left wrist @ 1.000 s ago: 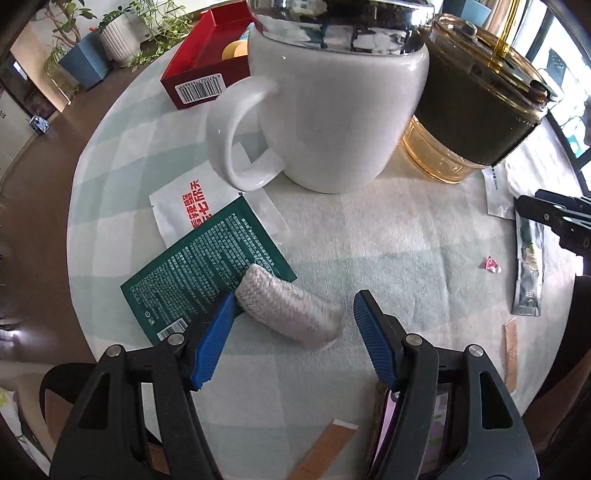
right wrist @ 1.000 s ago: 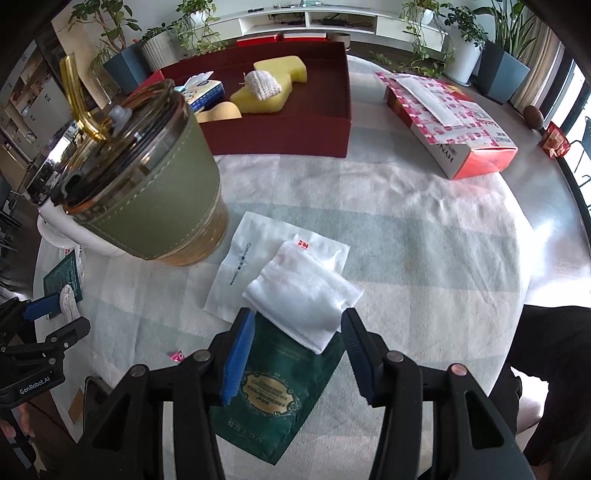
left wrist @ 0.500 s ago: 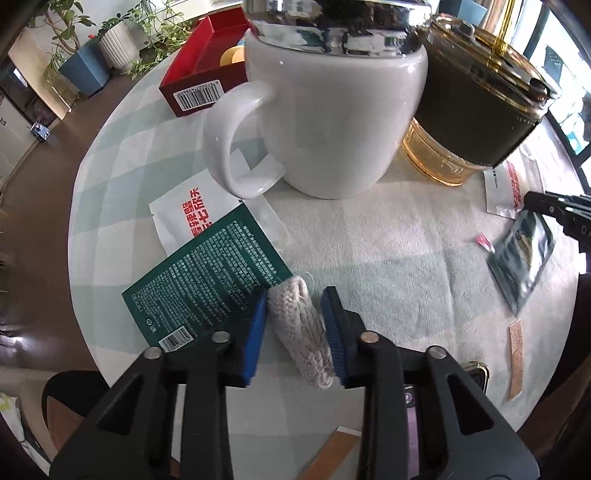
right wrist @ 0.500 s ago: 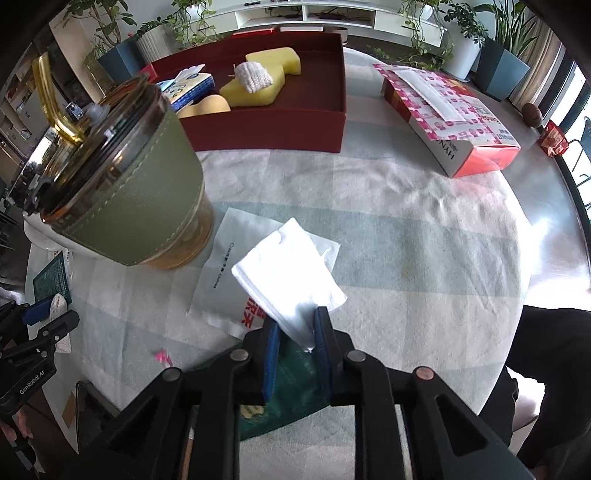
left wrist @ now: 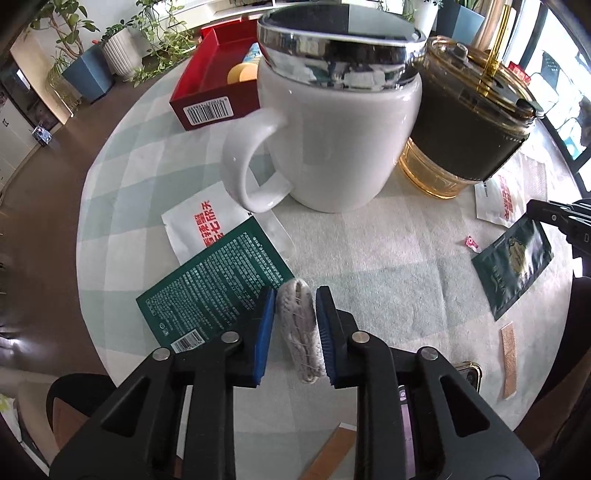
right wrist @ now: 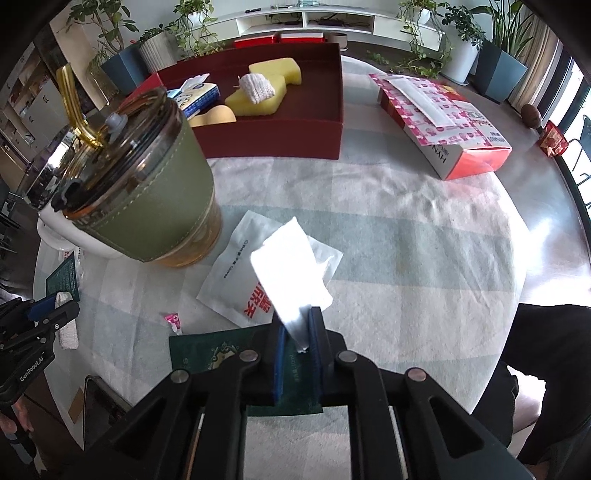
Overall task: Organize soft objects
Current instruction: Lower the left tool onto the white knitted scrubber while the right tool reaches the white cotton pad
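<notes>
Left gripper (left wrist: 295,325) has its jaws clamped on the knitted pad (left wrist: 299,328), low centre of frame, beside the green sachet (left wrist: 218,295); right gripper (right wrist: 295,345) pinches a corner of the white cotton sheet (right wrist: 290,275), which hangs above the white packet (right wrist: 236,284); lift both straight up, clear the tumbler (right wrist: 147,195) and white mug (left wrist: 332,140), carry gently toward the red tray (right wrist: 306,110) at upper centre; keep the grip light but firm.

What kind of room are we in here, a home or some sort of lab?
Most likely a home living room: a round table with a pale checked tablecloth, potted plants in blue floor pots, and a long white low media shelf along the far wall.
</notes>
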{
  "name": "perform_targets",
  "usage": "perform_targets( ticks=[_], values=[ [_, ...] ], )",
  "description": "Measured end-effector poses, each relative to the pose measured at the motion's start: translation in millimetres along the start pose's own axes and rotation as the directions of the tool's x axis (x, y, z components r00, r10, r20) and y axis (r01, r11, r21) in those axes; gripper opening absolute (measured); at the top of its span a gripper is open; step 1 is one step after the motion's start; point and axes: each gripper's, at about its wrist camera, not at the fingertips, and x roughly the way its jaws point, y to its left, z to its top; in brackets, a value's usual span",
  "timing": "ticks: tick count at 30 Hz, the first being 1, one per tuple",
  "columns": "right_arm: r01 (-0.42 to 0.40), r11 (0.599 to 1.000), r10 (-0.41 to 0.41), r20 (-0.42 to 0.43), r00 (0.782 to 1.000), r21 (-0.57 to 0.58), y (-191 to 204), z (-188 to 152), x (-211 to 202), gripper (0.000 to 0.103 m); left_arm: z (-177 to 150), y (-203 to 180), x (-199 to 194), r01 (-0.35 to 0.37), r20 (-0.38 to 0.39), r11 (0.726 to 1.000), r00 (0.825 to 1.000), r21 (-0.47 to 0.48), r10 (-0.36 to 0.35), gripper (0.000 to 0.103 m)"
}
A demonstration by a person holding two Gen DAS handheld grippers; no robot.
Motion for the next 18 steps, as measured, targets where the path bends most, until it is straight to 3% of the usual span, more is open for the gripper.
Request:
perform_targets(
  ticks=[2, 18],
  values=[
    [-0.006, 1.000, 0.006, 0.000, 1.000, 0.003, -0.4, -2.0, -2.9, 0.006, -0.4, 0.8, -2.6, -0.008, 0.008, 1.000, 1.000, 0.003, 0.008, 0.022],
    [-0.008, 0.999, 0.010, 0.057, 0.998, -0.043, 10.5, 7.8, -28.0, 0.006, 3.2, 1.4, -20.0, -0.020, 0.049, 1.000, 0.999, 0.017, 0.019, 0.022]
  ],
)
